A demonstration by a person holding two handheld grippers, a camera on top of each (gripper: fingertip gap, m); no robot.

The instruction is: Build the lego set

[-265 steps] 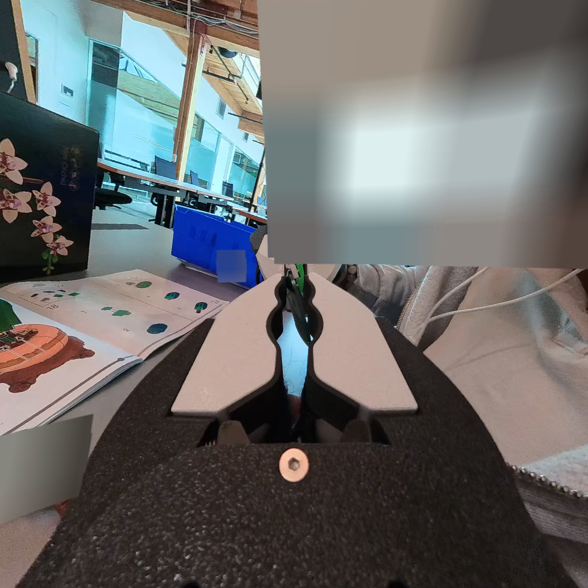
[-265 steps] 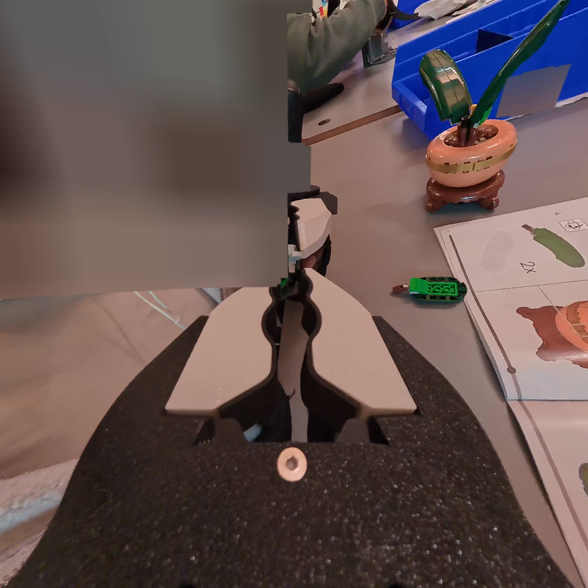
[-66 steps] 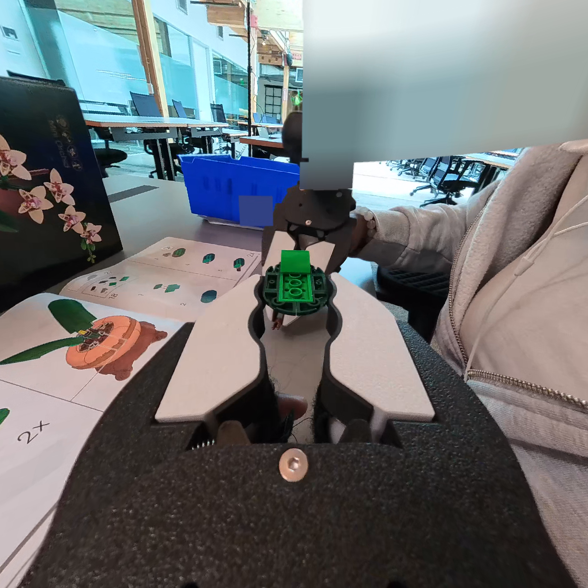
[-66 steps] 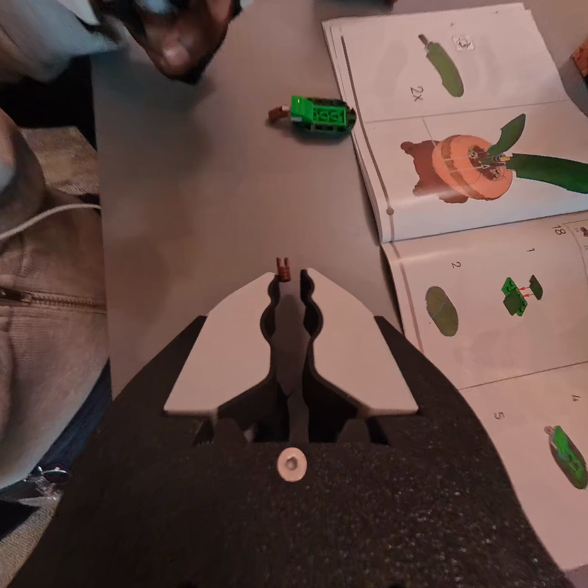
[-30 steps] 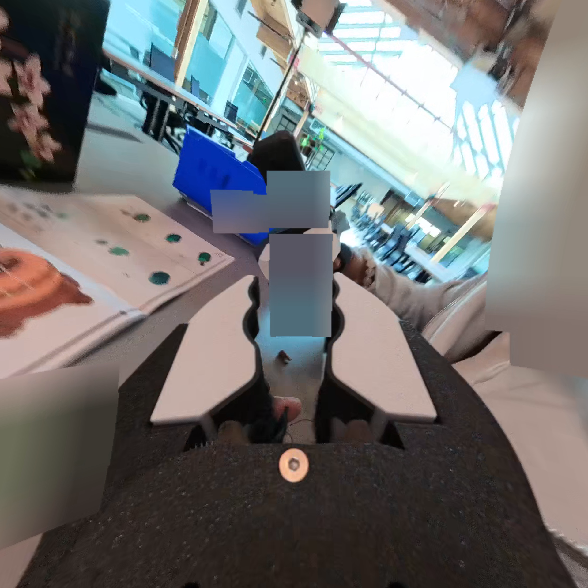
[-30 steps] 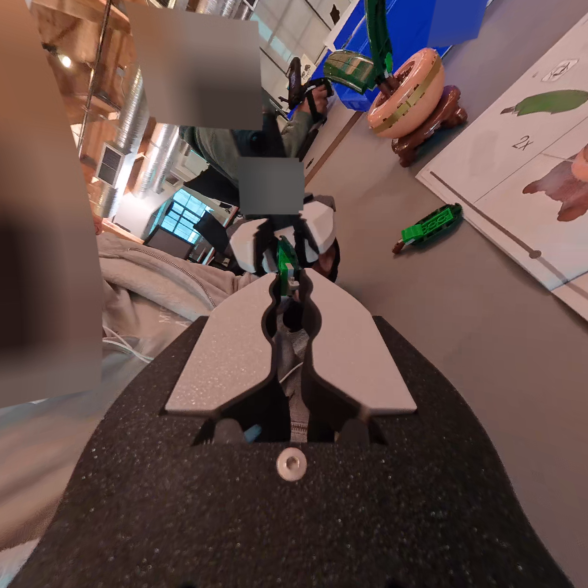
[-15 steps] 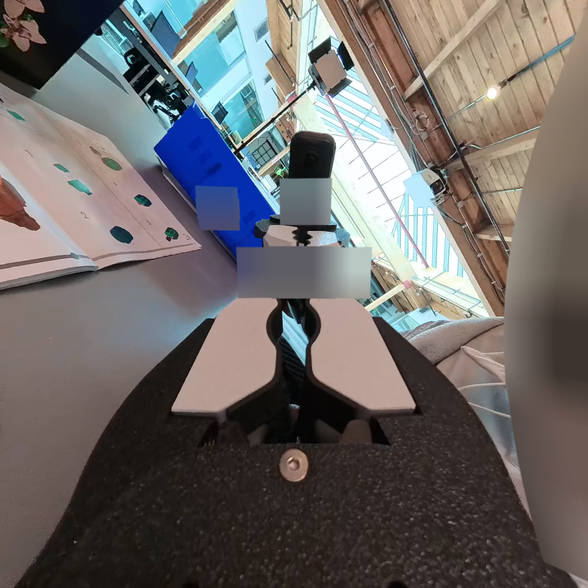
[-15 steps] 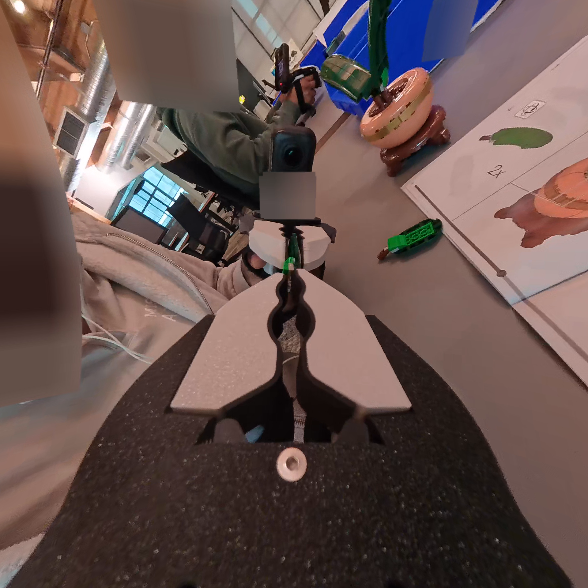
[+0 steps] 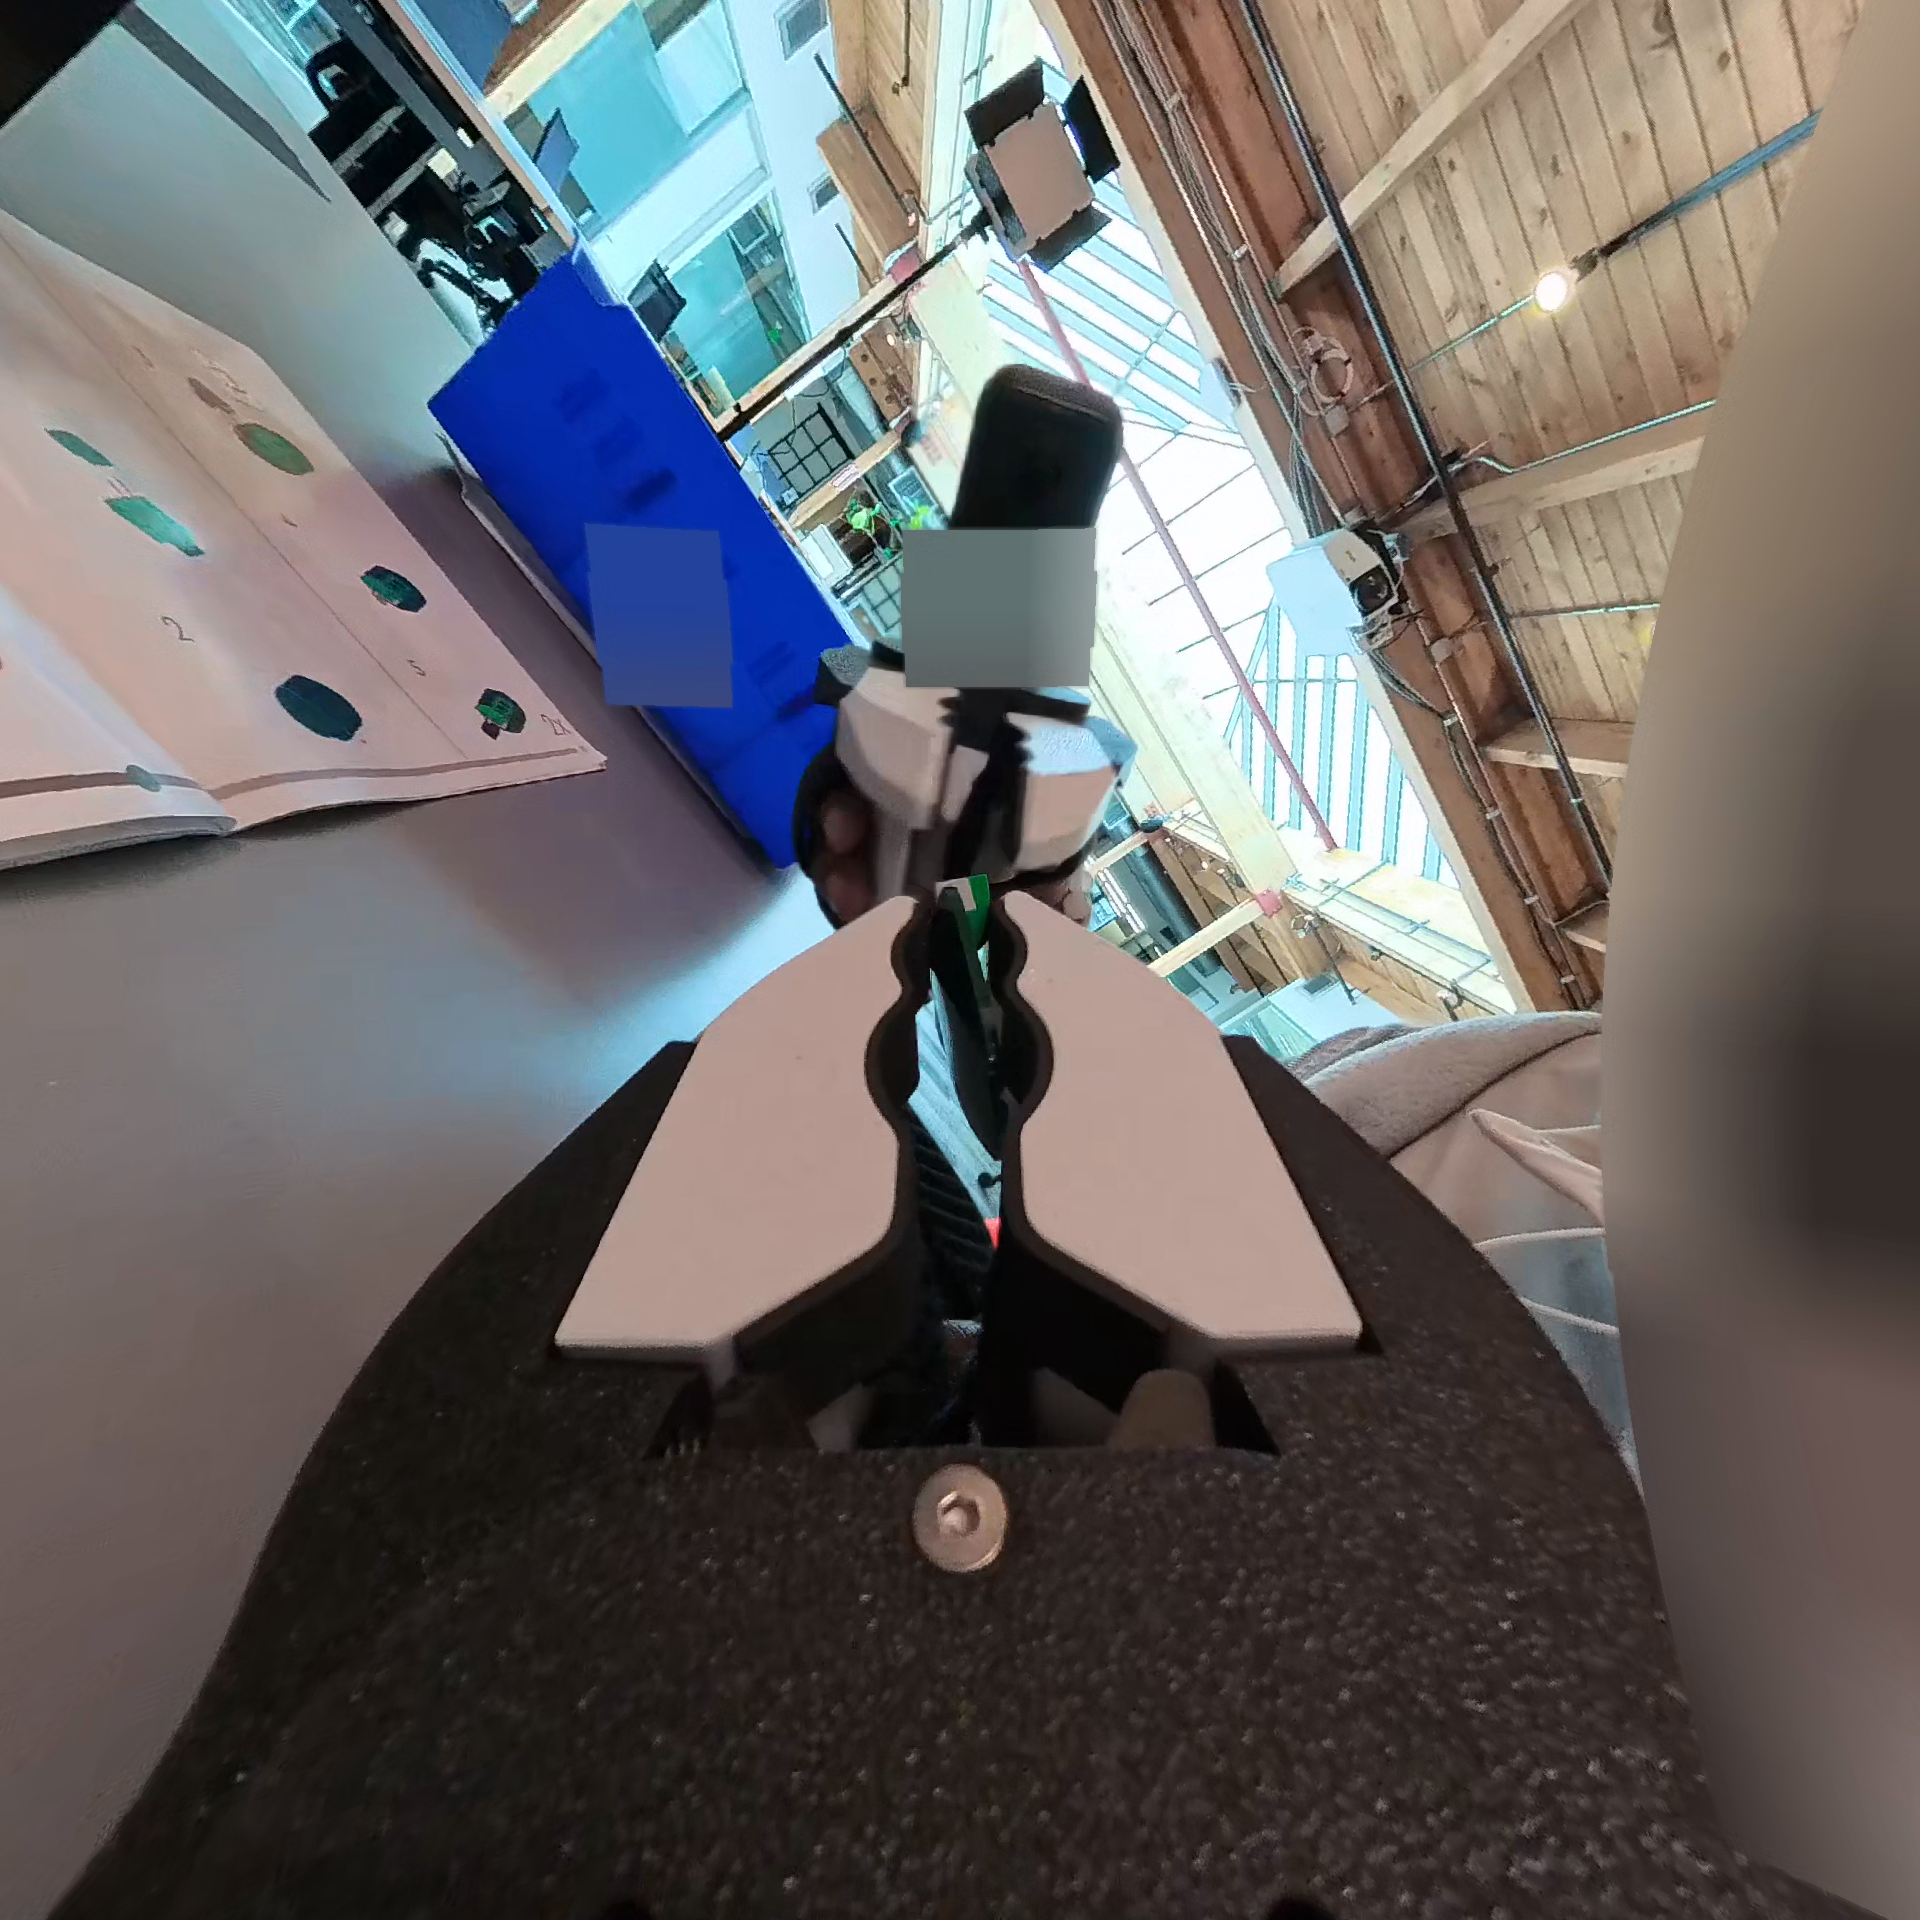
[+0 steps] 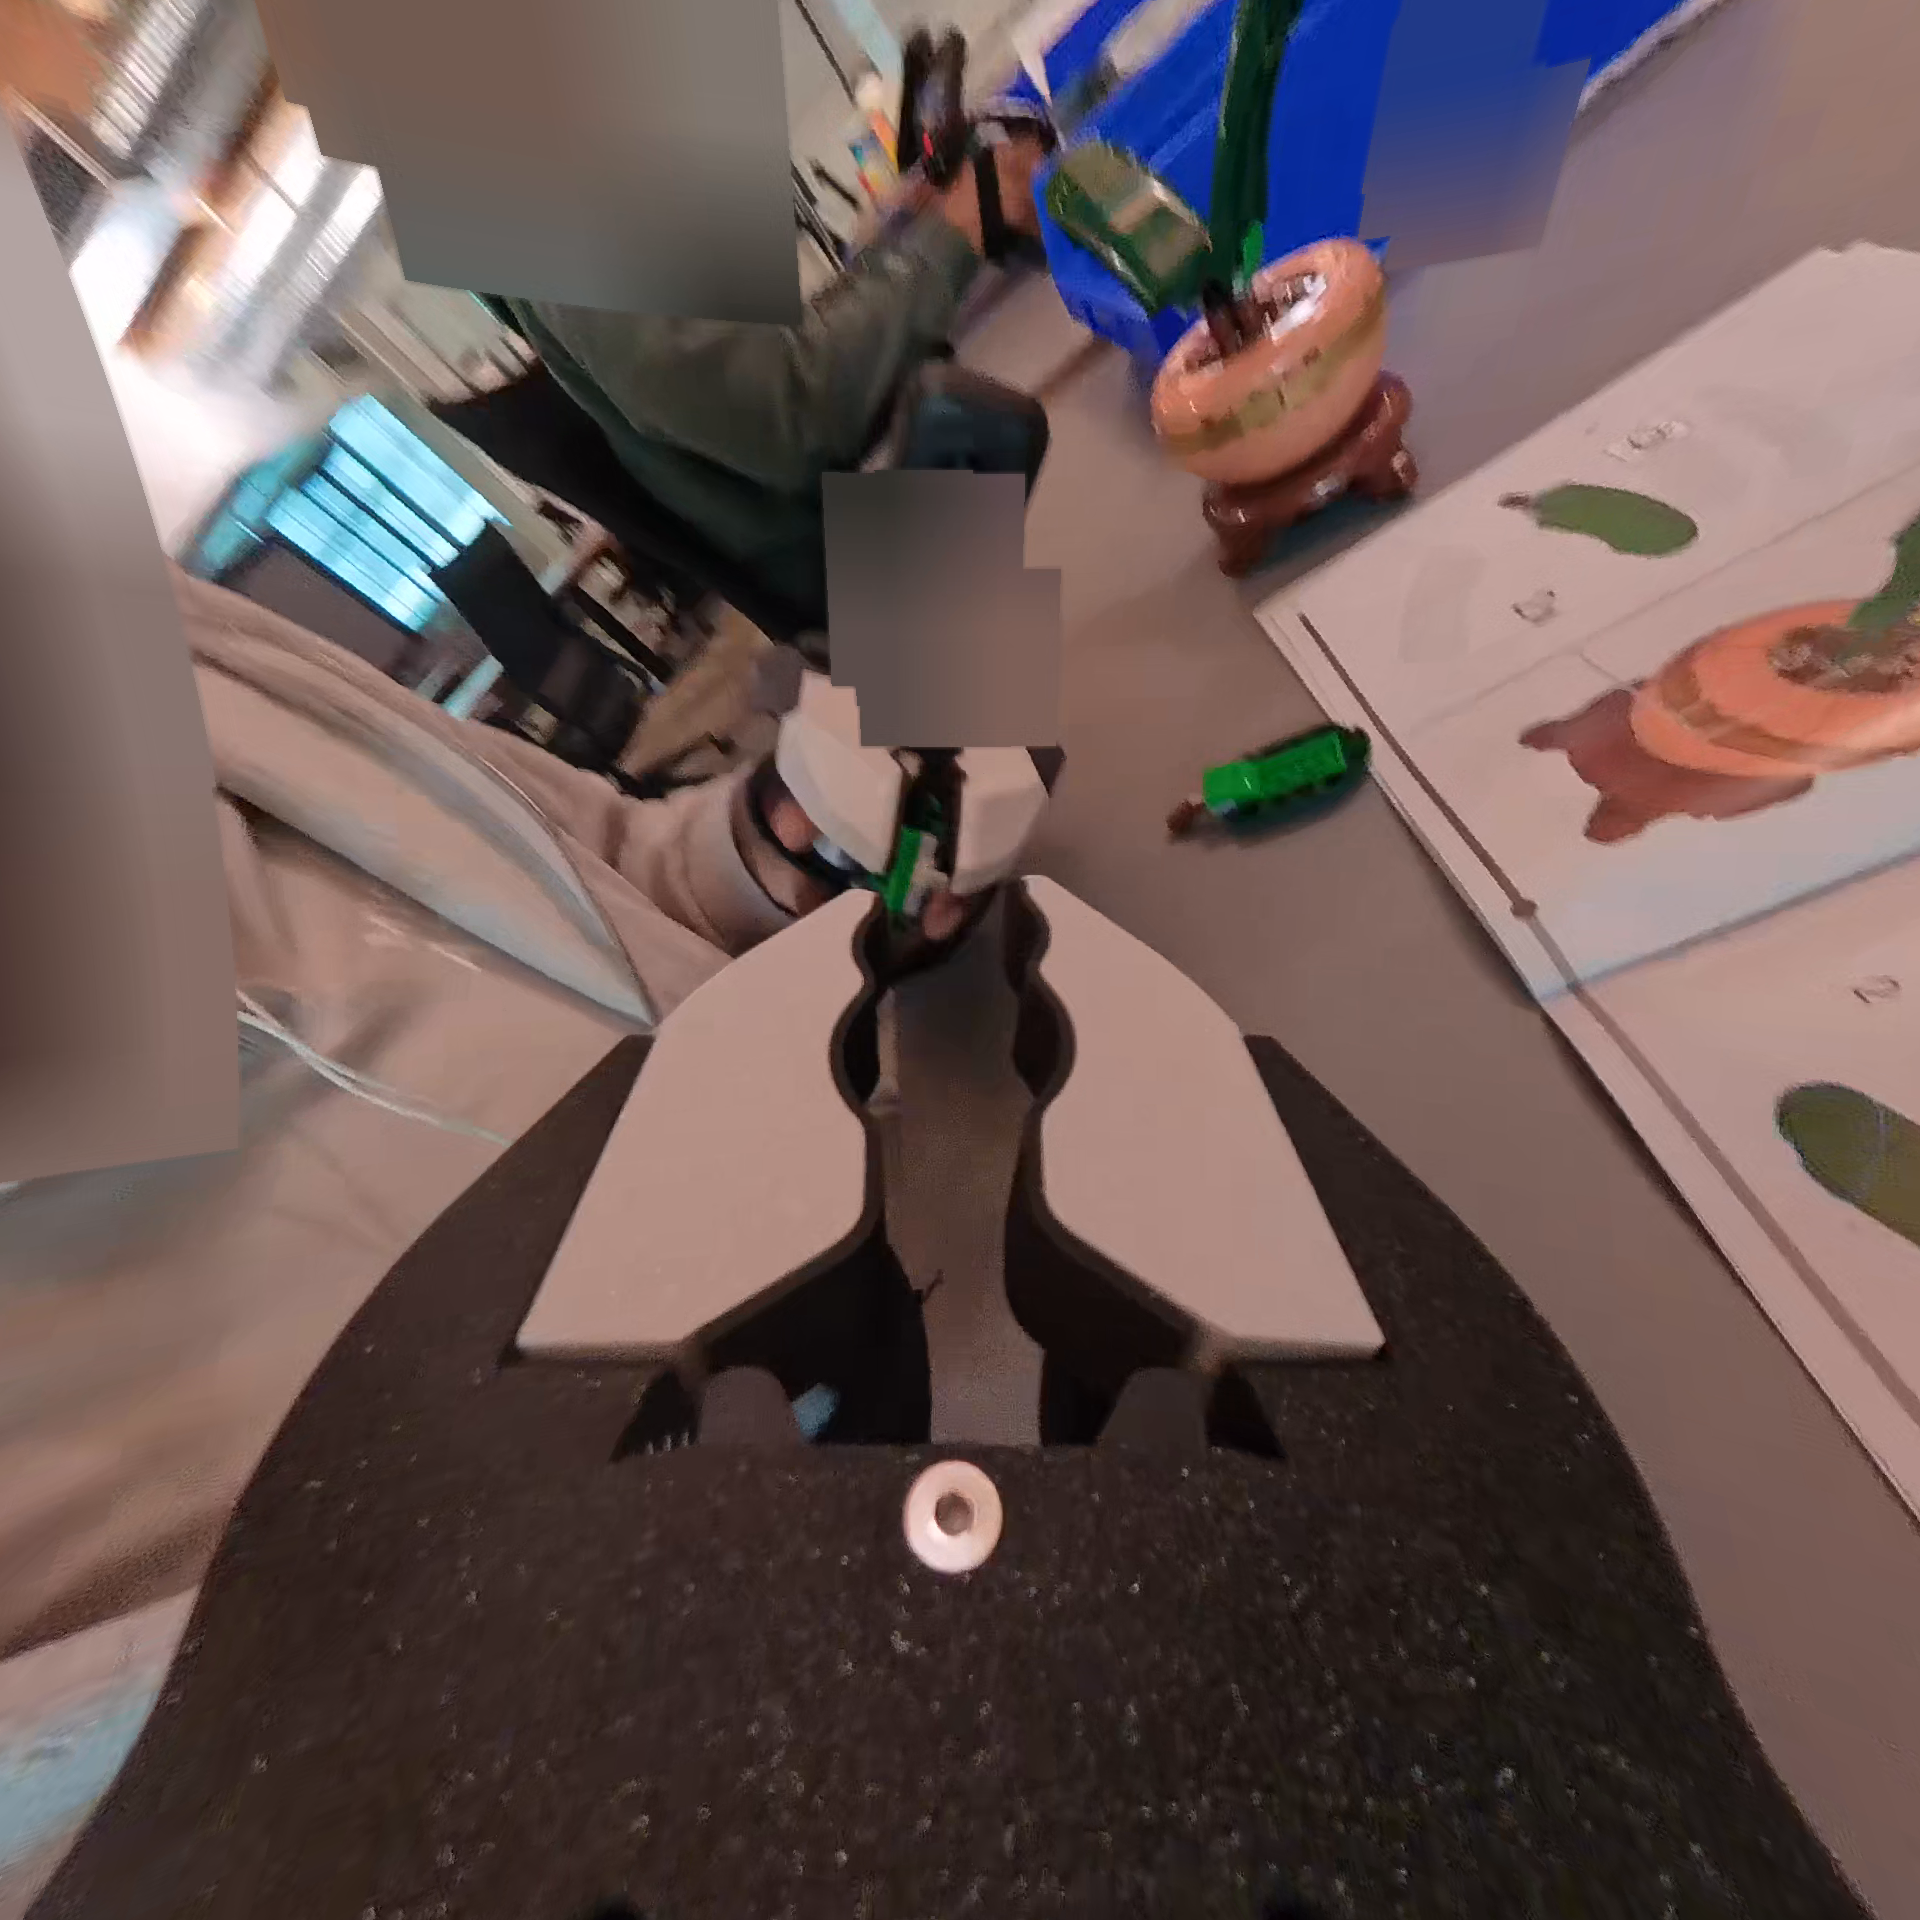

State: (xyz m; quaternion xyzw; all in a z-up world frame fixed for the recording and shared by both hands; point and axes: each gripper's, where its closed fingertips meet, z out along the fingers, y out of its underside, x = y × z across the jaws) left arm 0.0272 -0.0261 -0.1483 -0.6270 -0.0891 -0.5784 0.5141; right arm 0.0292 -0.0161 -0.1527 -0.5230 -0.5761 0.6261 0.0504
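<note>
Grey desk (image 10: 1299, 935) under everything, with the open instruction booklet (image 10: 1662, 727) spread along one side and a blue bin (image 9: 644, 540) parked beyond it. Part-built pot with leaves (image 10: 1278, 395) standing near the booklet's far corner, well apart from both tools. Left gripper (image 9: 961, 920) lifted off the desk and tipped up toward the ceiling, jaws closed edge-on around a small green leaf assembly (image 9: 964, 966), dark green plate with a brighter green piece at the tip. Right gripper (image 10: 940, 909) facing it nose to nose, jaws parted and empty, tips just beside that held assembly in the right wrist view. Another green leaf piece (image 10: 1283, 774) lying flat on the desk right by the booklet's edge. Probably mid-way through joining bits onto the held leaf. Handling-wise: featherweight, rigid, glossy plastic, so likely to twist or squirt out if pinched on the rounded rim. Better to clamp across the flat faces, clear of the studs, and push straight so the stacked plates don't pop apart. Tiny brown clip on the spare piece looks easiest to lose.
</note>
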